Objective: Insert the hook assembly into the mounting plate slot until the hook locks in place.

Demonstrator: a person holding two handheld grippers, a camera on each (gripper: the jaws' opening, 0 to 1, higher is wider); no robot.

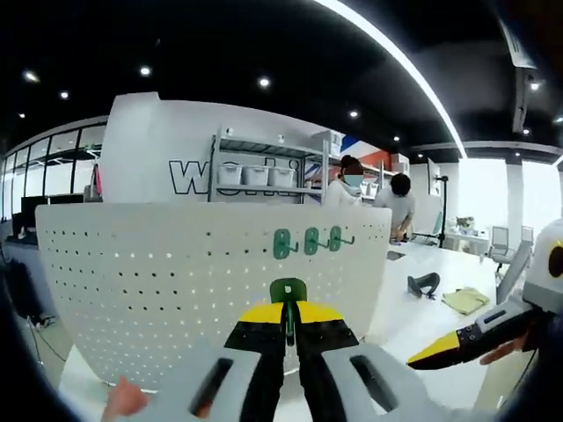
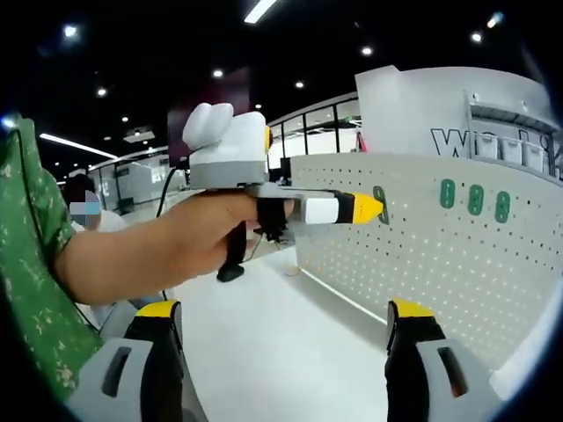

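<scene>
Left gripper view
Left gripper [image 1: 288, 323]: my jaws are closed on a green hook [image 1: 288, 292]; its rounded top sticks up between the yellow tips.
Hook position: right at the face of the white pegboard [image 1: 132, 264], in its lower middle part; I cannot tell whether it touches the board.
Mounted hooks [image 1: 310, 240]: three green ones in a row on the board, above the held hook and slightly to its right, apart from it.
Board edges: the top edge runs across the view above the three hooks; the right edge drops away near the last of them.
Open room: bare white table [image 1: 413, 321] to the right of the board, with a dark object and a yellowish cloth [image 1: 465, 301] lying well apart from it.
Right gripper [image 1: 462, 343]: comes in at the lower right, yellow tip pointing towards the board, clear of it.
Background: a shelf unit and two people behind the board.

Right gripper view
Right gripper [image 2: 286, 330]: my jaws stand wide apart with nothing between them, above bare white table [image 2: 281, 343].
Left gripper [image 2: 356, 208]: held in my hand [image 2: 207, 233], its yellow tip at the pegboard [image 2: 457, 264] face, a bit of green just beyond the tip.
Mounted hooks [image 2: 475, 199]: three, further along the board, apart from that tip.
Board edges: the near vertical edge stands just behind the left gripper; the bottom edge meets the table.
Open room: clear table between my jaws and the board.
</scene>
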